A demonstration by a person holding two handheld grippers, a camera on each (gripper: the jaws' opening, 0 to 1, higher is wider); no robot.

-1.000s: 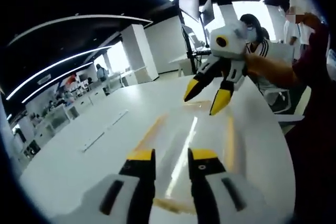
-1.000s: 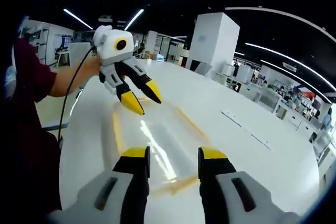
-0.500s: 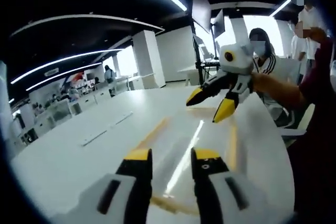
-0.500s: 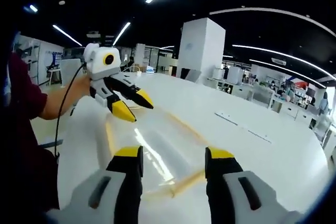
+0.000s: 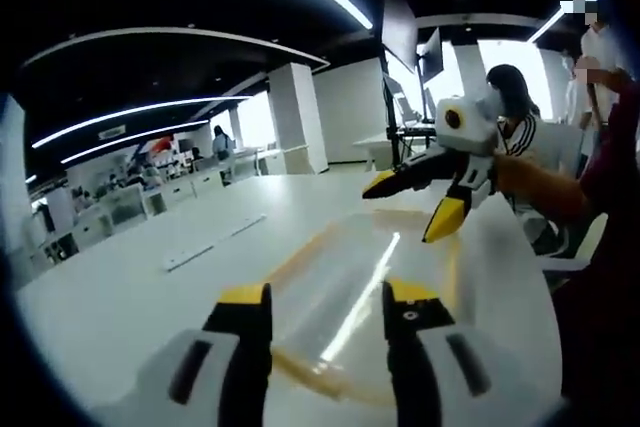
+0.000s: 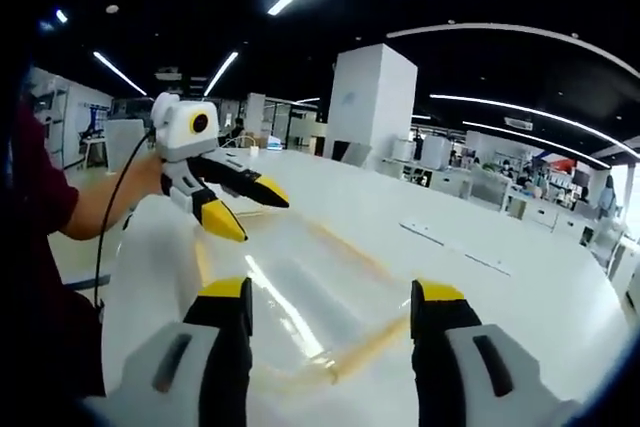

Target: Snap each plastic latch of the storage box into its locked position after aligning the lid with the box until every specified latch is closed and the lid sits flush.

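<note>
A white table [image 5: 120, 297] carries the clear box [image 6: 300, 307] with yellow edges, in an open-plan room with ceiling light strips. The box lies on the table beyond the right gripper [image 6: 335, 297], whose jaws stand wide apart, wider than 1.0 s ago. The left gripper [image 5: 325, 297] hangs over the box's opposite end, jaws moderately apart. Neither holds anything.

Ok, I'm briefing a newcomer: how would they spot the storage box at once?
Find the large white table. On it, between the left gripper and right gripper, lies the storage box, a clear plastic box with a see-through lid. Its yellowish rim strips set it apart from the white tabletop.
</note>
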